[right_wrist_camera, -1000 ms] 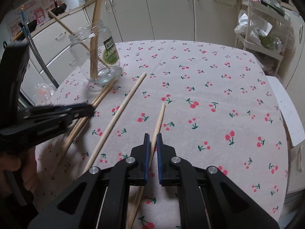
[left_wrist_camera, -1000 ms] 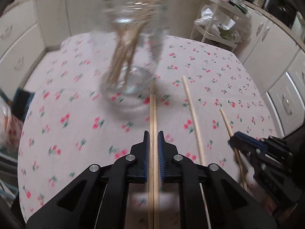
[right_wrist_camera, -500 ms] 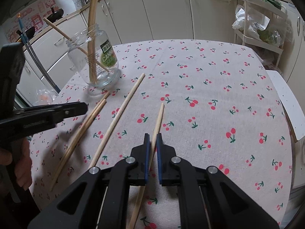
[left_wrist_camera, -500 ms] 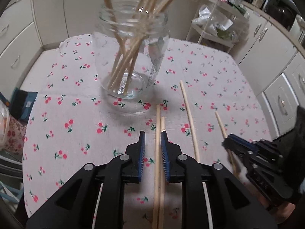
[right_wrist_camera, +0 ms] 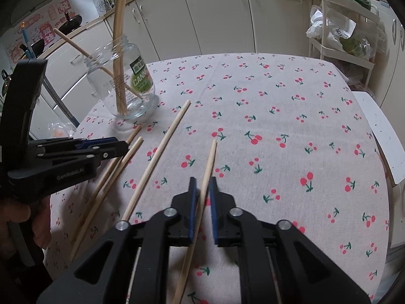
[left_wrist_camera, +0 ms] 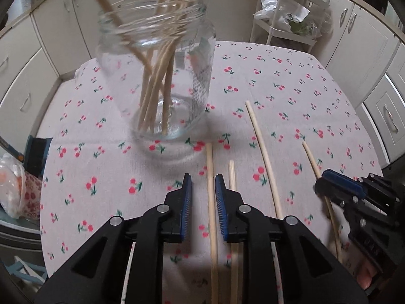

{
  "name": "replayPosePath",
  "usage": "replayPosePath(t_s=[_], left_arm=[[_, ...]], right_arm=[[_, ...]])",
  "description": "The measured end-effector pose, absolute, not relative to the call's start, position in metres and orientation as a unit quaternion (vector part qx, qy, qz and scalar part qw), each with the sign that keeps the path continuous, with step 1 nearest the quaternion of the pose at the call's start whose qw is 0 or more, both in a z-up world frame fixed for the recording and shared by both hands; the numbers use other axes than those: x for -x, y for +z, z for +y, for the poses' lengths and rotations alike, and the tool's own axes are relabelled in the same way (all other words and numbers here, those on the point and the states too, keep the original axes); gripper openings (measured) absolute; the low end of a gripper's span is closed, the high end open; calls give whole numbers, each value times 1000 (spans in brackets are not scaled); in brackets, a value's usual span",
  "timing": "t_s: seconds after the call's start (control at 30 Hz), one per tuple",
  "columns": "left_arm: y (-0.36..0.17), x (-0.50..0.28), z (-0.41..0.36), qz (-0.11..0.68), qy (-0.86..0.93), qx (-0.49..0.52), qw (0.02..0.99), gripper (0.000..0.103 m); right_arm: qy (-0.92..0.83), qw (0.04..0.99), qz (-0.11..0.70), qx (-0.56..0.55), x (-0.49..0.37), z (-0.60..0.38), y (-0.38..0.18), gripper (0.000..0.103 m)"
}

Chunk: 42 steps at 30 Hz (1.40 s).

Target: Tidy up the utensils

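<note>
between parting right gripper (right_wrist_camera: 202,185): chopstick (right_wrist_camera: 210,159)

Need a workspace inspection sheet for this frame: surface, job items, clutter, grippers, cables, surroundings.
Surface: round table under a cherry-print cloth.
Job's things: glass jar upright, several chopsticks standing in it; four loose chopsticks lying flat on the cloth.
Clutter: nothing seen on the table besides these.
Grippers: left gripper jaws opening, one chopstick between them, pads clear of it; right gripper jaws opening around the rightmost chopstick.
Cables: nothing seen.
Surroundings: cream cabinets; white wire rack with bags; plastic bag at left.
</note>
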<state>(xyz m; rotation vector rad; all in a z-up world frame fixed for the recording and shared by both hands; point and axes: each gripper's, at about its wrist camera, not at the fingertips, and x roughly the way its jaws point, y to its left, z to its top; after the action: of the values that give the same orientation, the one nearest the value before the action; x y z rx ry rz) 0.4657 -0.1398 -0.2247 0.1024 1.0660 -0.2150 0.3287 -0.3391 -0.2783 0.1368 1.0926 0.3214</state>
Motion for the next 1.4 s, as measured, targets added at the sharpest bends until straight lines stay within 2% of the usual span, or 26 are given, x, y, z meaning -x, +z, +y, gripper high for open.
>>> replayPosePath(t_s=[0.07,0.1,0.13,0.2,0.43,0.6,0.8,1.17,1.4], left_arm=[[-225,-468,-140,506,-104,-52,854,17],[-224,-468,-141,507,-110,-56,853,12],[-225,-468,-141,508,-116,-57,852,5],[-224,-465,-139,514,-126,-49,847,5],[-223,-457,-117,526,-143,-13,838,5],[-202,-450,-108,498,-163,16,852,5],[-146,-426,-81,386,-193,67,899,5],[-57,-438,-44,150,-166,161,961,5],[-32,-461,-58,62,-119,174,976,5]], right_arm=[[146,843,515,-39,-331,-331,-278,17],[142,845,515,-23,-331,-327,-278,15],[138,846,514,-7,-332,-324,-278,9],[142,847,513,-6,-332,-322,-278,6],[159,845,509,-50,-335,-329,-275,6],[184,841,488,-146,-338,-345,-268,6],[192,846,442,-228,-336,-362,-256,6],[189,852,414,-258,-335,-368,-250,6],[189,855,403,-267,-334,-374,-247,6]])
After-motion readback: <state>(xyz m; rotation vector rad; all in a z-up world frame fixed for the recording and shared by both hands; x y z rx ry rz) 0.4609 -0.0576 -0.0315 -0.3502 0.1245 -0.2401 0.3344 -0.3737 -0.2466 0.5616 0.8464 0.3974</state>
